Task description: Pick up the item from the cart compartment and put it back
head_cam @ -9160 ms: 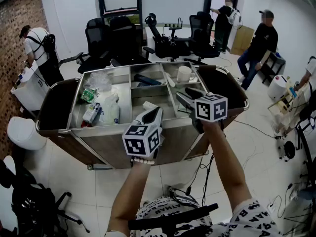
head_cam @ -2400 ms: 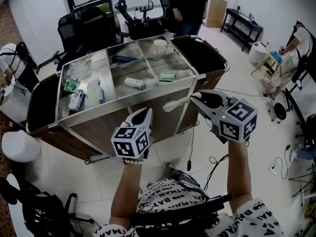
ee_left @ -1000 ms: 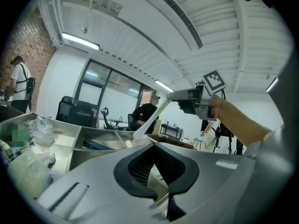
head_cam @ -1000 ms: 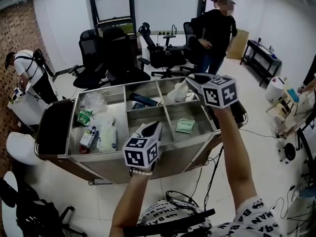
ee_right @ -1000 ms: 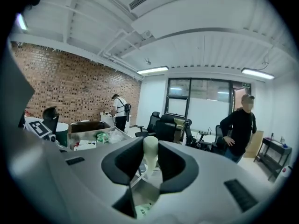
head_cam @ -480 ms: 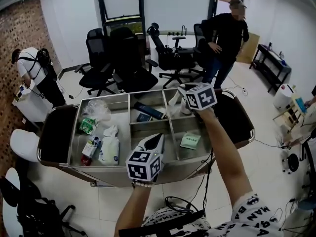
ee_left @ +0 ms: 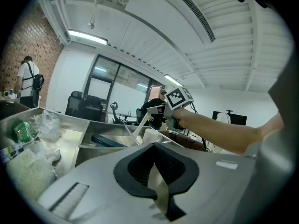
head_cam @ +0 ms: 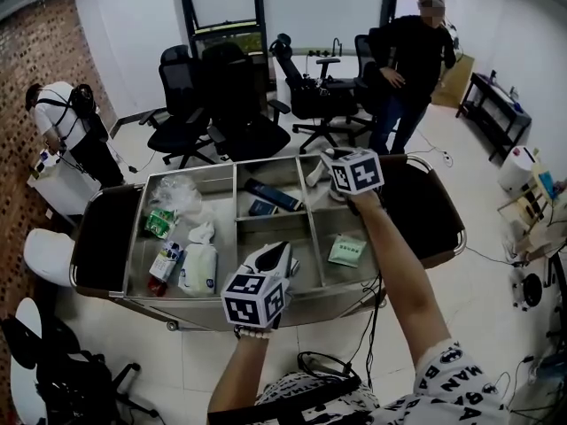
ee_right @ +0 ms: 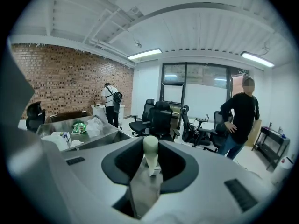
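Nearest the person, the left tongs hung over the front rim of the cart, closed and with nothing between their pads. Just past them lay the near right compartment with a green sachet. To the left, a tissue pack sat in the long left compartment. Further on, the right tongs were clamped on the task's item, a pale slender stick. The stick slanted from them down toward the far right compartment, close by a white mug. Whether its low end already touched the metal floor could not be told. The step in hand looked like the return. To do it well, the stick's low end should probably be sunk inside the compartment walls and kept clear of the mug. The pads should part only once the stick rests flat, while the left tongs stay out of the way. Beyond the cart stood office chairs and a person in black.
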`<action>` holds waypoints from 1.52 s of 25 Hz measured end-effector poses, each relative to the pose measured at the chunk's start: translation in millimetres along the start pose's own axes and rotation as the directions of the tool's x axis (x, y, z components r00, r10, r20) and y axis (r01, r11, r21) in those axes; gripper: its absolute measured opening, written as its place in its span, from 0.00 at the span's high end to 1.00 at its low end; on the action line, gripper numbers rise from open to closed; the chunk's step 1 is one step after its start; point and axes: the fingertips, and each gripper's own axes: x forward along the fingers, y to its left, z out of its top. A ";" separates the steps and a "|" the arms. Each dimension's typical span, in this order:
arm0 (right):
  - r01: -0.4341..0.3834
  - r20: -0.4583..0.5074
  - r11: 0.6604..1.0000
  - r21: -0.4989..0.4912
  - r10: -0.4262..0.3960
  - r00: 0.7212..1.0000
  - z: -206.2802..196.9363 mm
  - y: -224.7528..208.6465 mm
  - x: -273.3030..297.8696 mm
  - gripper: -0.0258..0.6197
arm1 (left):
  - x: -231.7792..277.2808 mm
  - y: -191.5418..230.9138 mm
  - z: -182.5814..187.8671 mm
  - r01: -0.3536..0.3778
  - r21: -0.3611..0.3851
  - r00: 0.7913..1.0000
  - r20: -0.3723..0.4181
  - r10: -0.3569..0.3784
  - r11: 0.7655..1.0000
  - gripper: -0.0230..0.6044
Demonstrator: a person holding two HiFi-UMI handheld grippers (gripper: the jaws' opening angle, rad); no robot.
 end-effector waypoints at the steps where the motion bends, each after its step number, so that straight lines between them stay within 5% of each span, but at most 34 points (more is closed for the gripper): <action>1: 0.001 0.003 1.000 0.002 -0.001 1.000 -1.7 0.6 -1.3 0.80 | 0.7 -0.4 -0.4 0.003 -0.001 1.000 -0.001 -0.003 1.000 0.96; 7: -0.005 -0.010 0.999 -0.042 0.005 1.000 -21.7 18.2 -21.2 0.79 | 5.1 -6.2 -0.7 0.028 -0.007 1.000 0.005 -0.028 1.000 0.96; 22: 0.022 -0.222 0.982 -0.186 -0.064 0.973 -101.8 53.4 -40.9 0.76 | 5.7 -17.0 -12.1 0.070 -0.026 0.998 0.003 -0.070 0.997 0.96; 38: 0.061 -0.195 0.998 -0.014 -0.063 0.979 -127.1 87.2 -38.8 0.73 | -20.3 -17.4 -32.4 0.078 -0.044 0.997 -0.009 -0.078 0.996 0.96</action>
